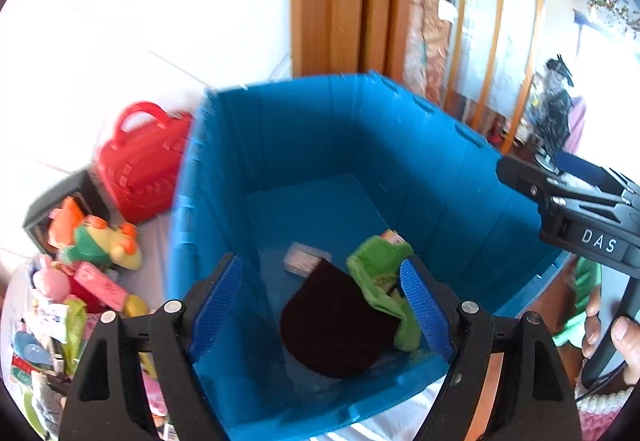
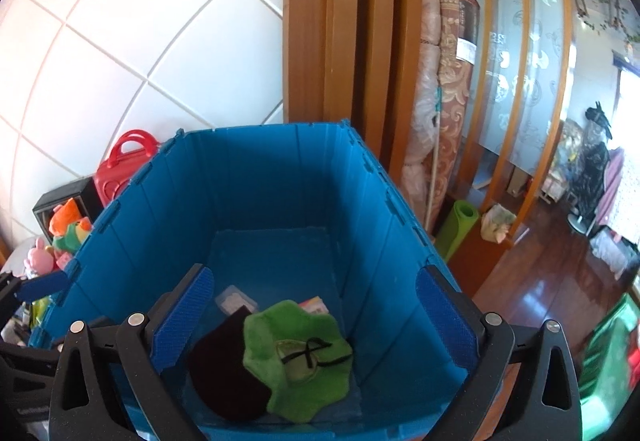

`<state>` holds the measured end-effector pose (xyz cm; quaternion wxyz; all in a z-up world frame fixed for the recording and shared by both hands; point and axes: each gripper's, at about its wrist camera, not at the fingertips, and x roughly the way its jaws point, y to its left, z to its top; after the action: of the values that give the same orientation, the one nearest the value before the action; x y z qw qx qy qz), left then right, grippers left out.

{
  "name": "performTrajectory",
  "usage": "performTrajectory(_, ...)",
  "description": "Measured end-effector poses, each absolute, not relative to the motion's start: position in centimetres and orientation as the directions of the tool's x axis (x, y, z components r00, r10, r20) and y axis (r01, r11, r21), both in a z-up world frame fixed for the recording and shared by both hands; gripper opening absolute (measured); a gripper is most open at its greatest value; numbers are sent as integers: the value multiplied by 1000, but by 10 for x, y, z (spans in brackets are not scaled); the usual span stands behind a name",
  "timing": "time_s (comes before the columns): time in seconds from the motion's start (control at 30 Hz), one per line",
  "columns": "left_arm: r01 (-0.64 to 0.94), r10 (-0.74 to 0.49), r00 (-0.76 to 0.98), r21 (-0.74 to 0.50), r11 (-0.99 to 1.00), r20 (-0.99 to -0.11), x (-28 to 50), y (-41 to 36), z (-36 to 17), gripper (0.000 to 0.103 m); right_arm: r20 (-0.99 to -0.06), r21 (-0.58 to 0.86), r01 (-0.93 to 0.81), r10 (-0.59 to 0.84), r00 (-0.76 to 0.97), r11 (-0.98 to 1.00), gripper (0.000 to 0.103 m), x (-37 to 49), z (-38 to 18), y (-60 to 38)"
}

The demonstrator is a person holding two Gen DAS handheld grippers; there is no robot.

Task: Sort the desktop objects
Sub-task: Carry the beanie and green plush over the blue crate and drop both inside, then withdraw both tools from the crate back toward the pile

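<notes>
Both claws hang over the blue crate, jaws apart and empty: left claw, right claw. On the crate floor a green plush pouch overlaps a dark round cloth, beside a small clear packet.

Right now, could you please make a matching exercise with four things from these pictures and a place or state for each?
Things:
1. green plush piece
2. red case
3. rolled green mat
4. right gripper

Places or states:
A. on the floor, to the right of the bin
B. jaws open, nothing between them
C. inside the blue bin, partly on a dark cloth
D. outside the bin, by its left wall

Pairs: 1-C, 2-D, 3-A, 4-B
</notes>
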<state>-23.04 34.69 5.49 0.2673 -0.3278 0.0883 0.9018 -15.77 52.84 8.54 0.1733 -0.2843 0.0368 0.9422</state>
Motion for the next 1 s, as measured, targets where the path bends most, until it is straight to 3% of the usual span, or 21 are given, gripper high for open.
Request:
performTrajectory(0.6,-252,230,-803,-35,-967,-550,-218,178,67,86,-485,4,-126,108,-868,-992,103,-165,101,402)
performTrajectory(1.0,36,-21,-785,-11,-999,-620,-215,26,29,86,-489,-58,170,-121,-864,-984,103,-199,97,261)
